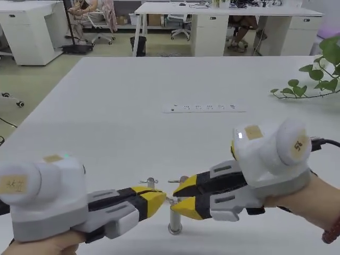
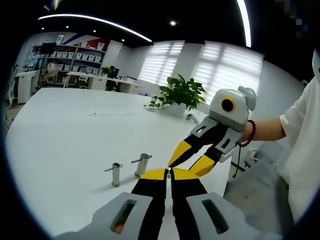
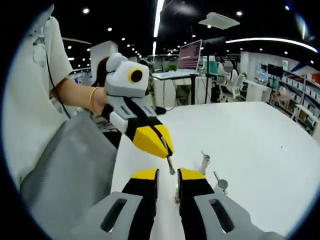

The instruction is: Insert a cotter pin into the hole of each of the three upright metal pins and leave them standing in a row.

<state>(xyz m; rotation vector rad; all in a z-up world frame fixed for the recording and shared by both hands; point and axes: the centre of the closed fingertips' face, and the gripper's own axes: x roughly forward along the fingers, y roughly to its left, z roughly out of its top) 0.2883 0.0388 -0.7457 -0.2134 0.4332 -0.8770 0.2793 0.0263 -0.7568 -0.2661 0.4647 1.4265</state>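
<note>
Three upright metal pins stand near the white table's front edge. Two far ones (image 1: 150, 184) (image 1: 183, 181) each carry a cotter pin through the top, also seen as pins (image 2: 116, 174) (image 2: 142, 165). The third metal pin (image 1: 174, 218) stands nearest, its shaft (image 3: 176, 192) between the jaws of my right gripper (image 1: 178, 196), whose jaws stand apart around it. My left gripper (image 1: 159, 199) is shut on a thin cotter pin (image 3: 168, 159), which points toward that pin's top. The two grippers' yellow tips nearly meet.
A white power strip (image 1: 204, 108) lies mid-table beyond the pins. A leafy plant (image 1: 319, 74) hangs over the table's right edge. Desks, chairs and seated people are across the aisle at the back.
</note>
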